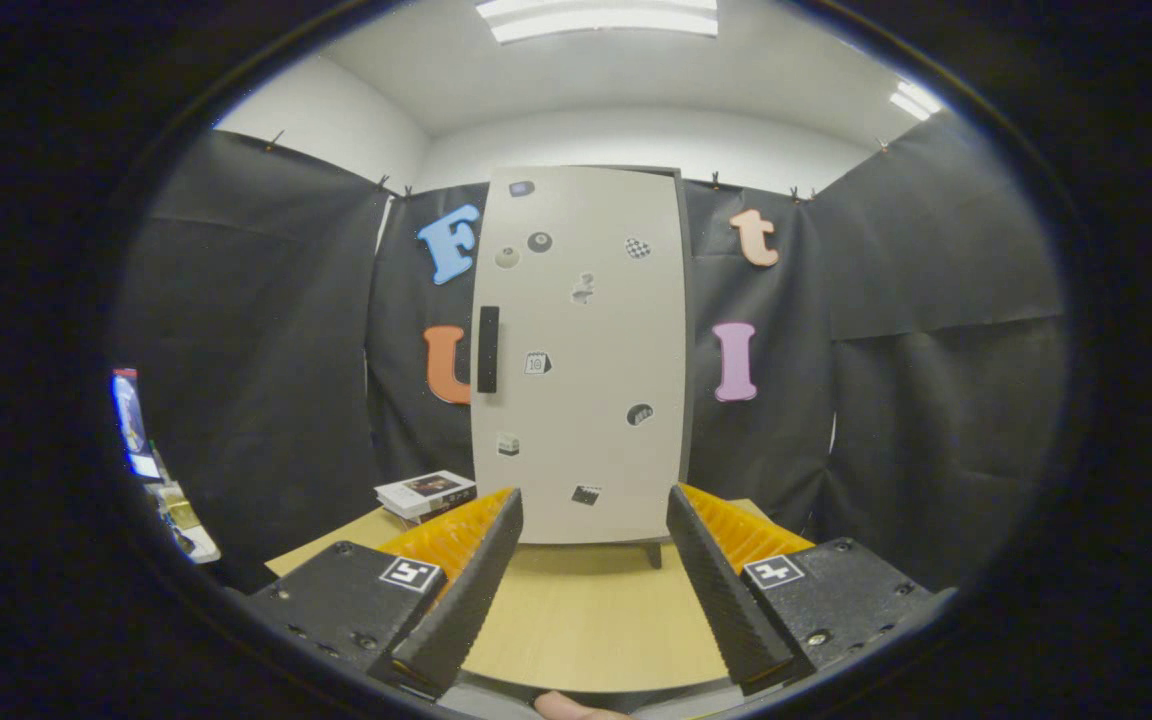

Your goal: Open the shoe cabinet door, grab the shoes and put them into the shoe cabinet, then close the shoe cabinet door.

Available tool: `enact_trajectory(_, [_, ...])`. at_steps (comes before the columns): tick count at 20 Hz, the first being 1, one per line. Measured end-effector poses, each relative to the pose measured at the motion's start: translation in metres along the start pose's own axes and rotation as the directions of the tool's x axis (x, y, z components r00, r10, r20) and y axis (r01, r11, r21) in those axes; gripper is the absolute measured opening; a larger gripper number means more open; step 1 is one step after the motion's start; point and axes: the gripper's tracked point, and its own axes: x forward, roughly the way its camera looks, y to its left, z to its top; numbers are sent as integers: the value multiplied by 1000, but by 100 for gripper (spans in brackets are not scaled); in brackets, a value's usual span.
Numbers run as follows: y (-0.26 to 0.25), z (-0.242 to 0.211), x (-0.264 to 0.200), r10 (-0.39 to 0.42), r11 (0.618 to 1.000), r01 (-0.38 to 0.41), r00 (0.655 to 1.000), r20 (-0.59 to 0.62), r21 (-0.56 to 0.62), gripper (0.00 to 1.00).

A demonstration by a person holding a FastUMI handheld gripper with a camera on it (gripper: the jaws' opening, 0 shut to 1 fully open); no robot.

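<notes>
The shoe cabinet [581,360] stands upright at the far side of the wooden table [586,620], straight beyond my fingers. Its pale door is shut and carries several small stickers. A dark vertical handle [487,349] sits near the door's left edge. My gripper [594,510] is open, held back from the cabinet over the table, with only bare tabletop between the fingers.
A small stack of books [427,494] lies on the table just left of the cabinet's foot. A lit screen and a few small items [141,440] sit far off to the left. Black cloth walls close in the booth behind and beside the cabinet.
</notes>
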Motion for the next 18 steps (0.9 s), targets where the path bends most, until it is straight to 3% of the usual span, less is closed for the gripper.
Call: enact_trajectory(18, [-6, -1, -17, 5, 1000, -5, 1000, 25, -4, 95])
